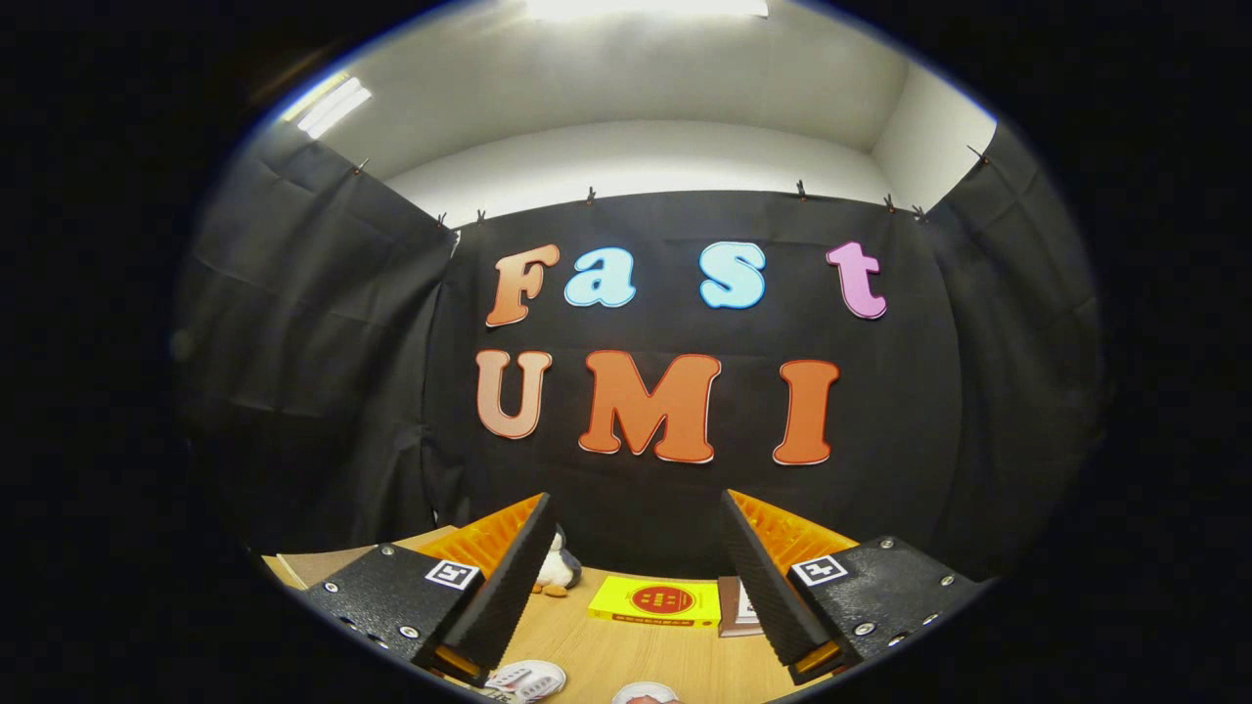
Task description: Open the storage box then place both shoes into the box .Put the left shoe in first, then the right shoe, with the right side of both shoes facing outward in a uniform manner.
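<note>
My gripper (636,497) is open, its two fingers spread wide and held level above a wooden table (597,645), pointing at the booth's back wall. Nothing sits between the fingers. Low down, close under the fingers, two white rounded shapes peek in: one with red marks (528,678) by the left finger and another (646,694) nearer the middle. They may be parts of the shoes; too little shows to tell.
A flat yellow box with a red round mark (657,600) lies on the table beyond the fingers. A small penguin toy (558,570) stands behind the left finger. A brown book-like thing (734,606) lies beside the right finger. Black cloth walls close the booth.
</note>
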The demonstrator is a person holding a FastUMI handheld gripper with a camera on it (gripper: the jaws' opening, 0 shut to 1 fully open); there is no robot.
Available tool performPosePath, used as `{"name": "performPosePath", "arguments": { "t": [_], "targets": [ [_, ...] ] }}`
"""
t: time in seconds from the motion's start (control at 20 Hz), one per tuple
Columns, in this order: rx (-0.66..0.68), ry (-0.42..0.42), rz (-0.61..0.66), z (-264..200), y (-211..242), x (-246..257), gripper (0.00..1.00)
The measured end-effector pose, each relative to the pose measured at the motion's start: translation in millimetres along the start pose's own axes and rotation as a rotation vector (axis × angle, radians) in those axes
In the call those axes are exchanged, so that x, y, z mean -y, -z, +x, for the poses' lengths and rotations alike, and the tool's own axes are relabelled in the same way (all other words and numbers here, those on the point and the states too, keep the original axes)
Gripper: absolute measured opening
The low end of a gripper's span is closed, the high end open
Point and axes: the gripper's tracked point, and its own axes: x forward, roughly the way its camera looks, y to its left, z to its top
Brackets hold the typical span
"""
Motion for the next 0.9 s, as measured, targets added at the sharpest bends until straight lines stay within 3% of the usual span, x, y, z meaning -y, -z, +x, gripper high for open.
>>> {"name": "performPosePath", "arguments": {
  "t": [0.25,0.5,0.7,0.9],
  "targets": [
    [-0.08,-0.021,0.007,19.4,31.9,-29.8,1.0],
    [-0.182,-0.065,0.104,39.1,69.8,-65.2,1.0],
    [-0.394,-0.024,0.133,50.1,135.9,-81.2,1.0],
    [-0.577,-0.112,0.265,42.9,183.1,-129.4,0.99]
  ]
}}
